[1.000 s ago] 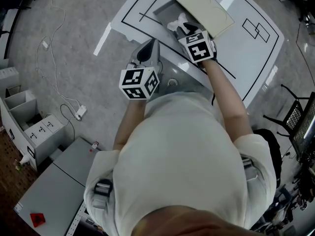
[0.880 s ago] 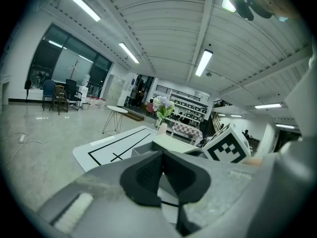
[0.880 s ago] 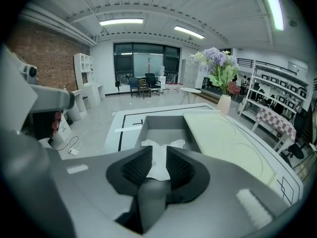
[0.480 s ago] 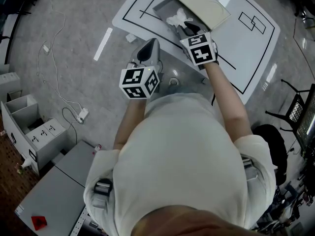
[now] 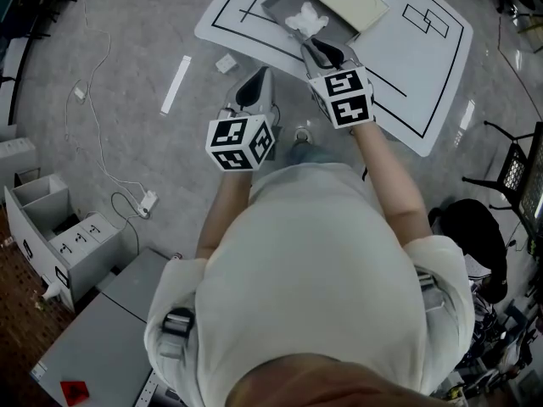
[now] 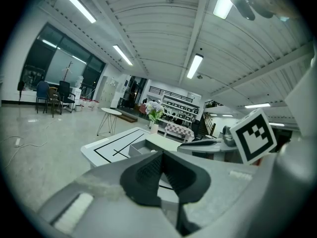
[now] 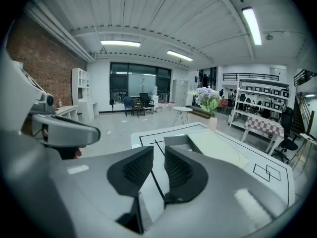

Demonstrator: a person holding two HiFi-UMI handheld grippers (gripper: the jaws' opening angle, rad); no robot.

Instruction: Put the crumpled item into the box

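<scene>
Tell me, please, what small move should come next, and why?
Probably draw the right claw back, away from the box. The crumpled item already lies inside the box, and this claw's jaws stand slightly apart with nothing between them, so its work there seems done.

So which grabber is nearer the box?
The right gripper: its tips sit right beside the box holding the crumpled item, while the left gripper hangs farther back.

Crumpled item (image 5: 305,17) in box (image 5: 277,5): white, paper-like, creased. Box: grey, matt. Table (image 5: 403,58) beneath box: white, smooth, glossy. Floor (image 5: 127,100): polished grey.
</scene>
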